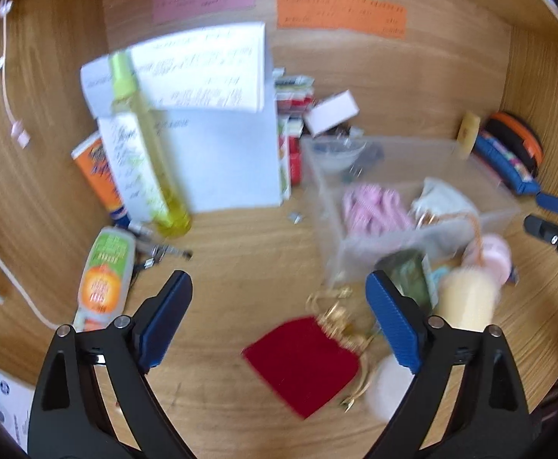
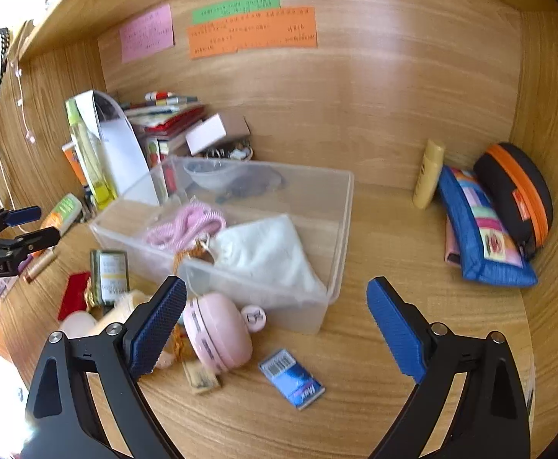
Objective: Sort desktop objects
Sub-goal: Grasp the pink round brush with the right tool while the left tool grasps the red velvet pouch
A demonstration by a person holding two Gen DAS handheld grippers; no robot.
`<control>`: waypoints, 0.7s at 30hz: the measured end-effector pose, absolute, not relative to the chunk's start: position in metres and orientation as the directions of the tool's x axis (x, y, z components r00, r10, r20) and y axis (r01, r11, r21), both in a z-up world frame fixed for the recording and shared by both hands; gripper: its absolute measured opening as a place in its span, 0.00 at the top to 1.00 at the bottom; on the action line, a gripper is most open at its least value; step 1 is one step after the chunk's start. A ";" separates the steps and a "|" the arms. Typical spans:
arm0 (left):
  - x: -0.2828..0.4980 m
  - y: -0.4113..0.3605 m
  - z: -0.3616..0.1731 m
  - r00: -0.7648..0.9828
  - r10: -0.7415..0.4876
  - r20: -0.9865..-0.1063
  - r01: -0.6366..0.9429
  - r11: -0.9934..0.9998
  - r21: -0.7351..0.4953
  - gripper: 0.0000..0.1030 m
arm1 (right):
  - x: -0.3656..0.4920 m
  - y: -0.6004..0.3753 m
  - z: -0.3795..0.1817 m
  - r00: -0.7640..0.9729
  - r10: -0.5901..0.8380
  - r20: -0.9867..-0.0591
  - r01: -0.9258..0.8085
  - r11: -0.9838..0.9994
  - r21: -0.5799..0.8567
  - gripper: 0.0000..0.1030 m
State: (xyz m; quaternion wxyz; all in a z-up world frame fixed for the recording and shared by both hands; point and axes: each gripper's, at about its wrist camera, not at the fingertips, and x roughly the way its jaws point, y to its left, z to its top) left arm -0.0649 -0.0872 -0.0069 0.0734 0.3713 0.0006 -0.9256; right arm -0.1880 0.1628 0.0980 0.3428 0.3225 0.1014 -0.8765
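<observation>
Cloth (image 2: 267,248) lies in bin (image 2: 340,206) (pouches (image 2: 482,237) right of it).

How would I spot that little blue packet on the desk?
Find the clear plastic bin in the middle of the wooden desk. Just in front of its near corner, right of the round pink case, lies the flat blue packet, the only thing there with a barcode.

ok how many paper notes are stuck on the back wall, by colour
pink note: 1
green note: 1
orange note: 1
total: 3
</observation>
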 end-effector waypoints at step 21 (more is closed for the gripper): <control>-0.066 -0.080 -0.077 -0.572 -0.083 -0.816 0.024 -0.996 0.084 0.10 | -0.178 0.146 0.058 -0.491 -0.471 -0.733 0.686 -0.728 0.008 0.08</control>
